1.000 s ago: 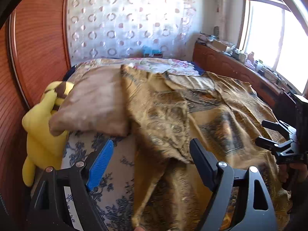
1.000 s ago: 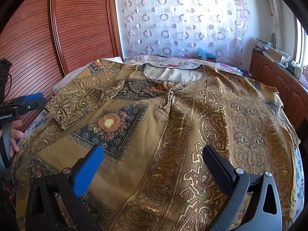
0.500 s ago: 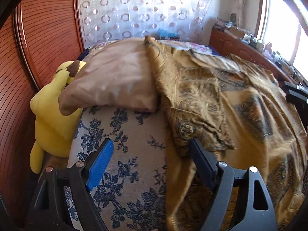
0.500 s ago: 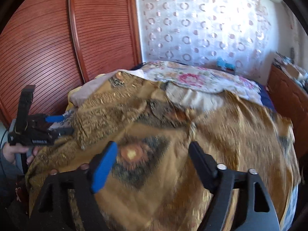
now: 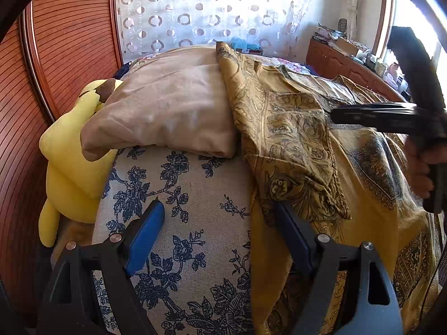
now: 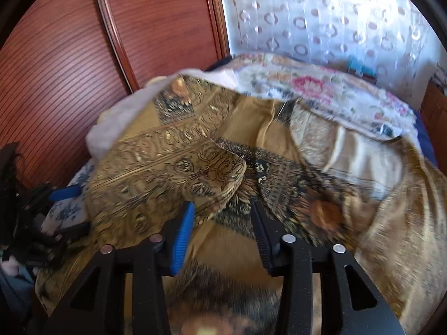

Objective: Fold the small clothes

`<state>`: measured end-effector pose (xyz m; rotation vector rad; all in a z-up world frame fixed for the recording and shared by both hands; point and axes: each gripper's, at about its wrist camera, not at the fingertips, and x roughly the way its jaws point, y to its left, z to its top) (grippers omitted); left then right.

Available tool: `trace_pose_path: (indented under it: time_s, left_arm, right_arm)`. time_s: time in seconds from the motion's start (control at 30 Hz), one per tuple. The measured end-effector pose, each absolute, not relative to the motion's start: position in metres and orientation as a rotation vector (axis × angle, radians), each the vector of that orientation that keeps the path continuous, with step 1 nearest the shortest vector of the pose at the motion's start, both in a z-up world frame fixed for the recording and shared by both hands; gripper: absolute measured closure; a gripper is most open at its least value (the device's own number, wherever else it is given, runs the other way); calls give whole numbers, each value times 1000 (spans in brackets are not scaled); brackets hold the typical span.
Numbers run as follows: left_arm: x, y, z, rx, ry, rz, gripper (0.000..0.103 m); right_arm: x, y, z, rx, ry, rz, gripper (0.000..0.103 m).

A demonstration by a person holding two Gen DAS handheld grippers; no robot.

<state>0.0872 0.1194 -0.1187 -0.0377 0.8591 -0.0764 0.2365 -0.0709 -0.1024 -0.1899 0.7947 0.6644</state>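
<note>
A golden-brown patterned shirt (image 5: 301,139) lies spread on the bed, one sleeve (image 6: 195,173) folded inward over the body. My left gripper (image 5: 218,217) is open over the bedsheet, its right finger at the shirt's left edge. My right gripper (image 6: 223,209) is open, low over the shirt, its fingers either side of the folded sleeve's end. The right gripper also shows in the left wrist view (image 5: 391,117), the left one in the right wrist view (image 6: 56,209).
A beige pillow (image 5: 167,117) and a yellow plush toy (image 5: 72,162) lie at the bed's left side by the wooden wardrobe (image 5: 64,42). A blue-flowered sheet (image 5: 181,195) covers the bed. A floral quilt (image 6: 321,89) lies at the far end.
Both grippers moved closer to the shirt's left sleeve. The right gripper swung left and lower, and its jaws narrowed. The left gripper advanced towards the shirt's edge.
</note>
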Motion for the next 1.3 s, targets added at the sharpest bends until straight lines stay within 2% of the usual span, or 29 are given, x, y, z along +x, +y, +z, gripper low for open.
trace_pose_path:
  time_s: [0.07, 0.2, 0.27, 0.3, 0.33, 0.57, 0.6, 0.63, 0.7, 0.77, 0.83, 0.97, 1.03, 1.3]
  left_arm:
    - [88, 121, -119, -38, 860, -78, 21]
    - [89, 123, -119, -39, 859, -78, 21]
    - [88, 123, -119, -39, 858, -76, 21]
    - [88, 122, -119, -39, 857, -75, 21]
    - [88, 122, -119, -39, 857, -74, 21]
    - [88, 120, -119, -37, 856, -71, 21]
    - [88, 121, -119, -38, 856, -72, 21]
    - [87, 119, -119, -37, 856, -71, 21]
    - [87, 119, -119, -37, 856, -71, 21]
    - [87, 119, -119, -37, 856, -71, 21]
    - [87, 119, -119, -38, 856, -71, 21]
    - [87, 119, -119, -37, 856, -71, 21]
    - [87, 119, -119, -37, 855, -69, 21]
    - [74, 114, -104, 30, 763, -18, 21]
  right_arm:
    - [250, -63, -109, -190, 818, 656, 71]
    - [268, -59, -111, -163, 845, 654, 72]
    - [269, -58, -110, -164, 851, 655, 81]
    - [270, -56, -111, -169, 847, 670, 91]
    - [268, -52, -111, -184, 844, 674, 95]
    - [243, -70, -75, -202, 663, 551, 97]
    - [240, -70, -73, -227, 639, 517, 89]
    - [237, -70, -72, -249, 624, 493, 75]
    - [233, -76, -71, -252, 623, 506, 61]
    - [229, -88, -69, -239, 624, 517, 61]
    - [221, -103, -69, -241, 617, 506, 55]
    - [192, -149, -64, -214, 608, 491, 50]
    - [178, -176, -57, -192, 603, 462, 37]
    - [115, -290, -61, -135, 587, 282, 37]
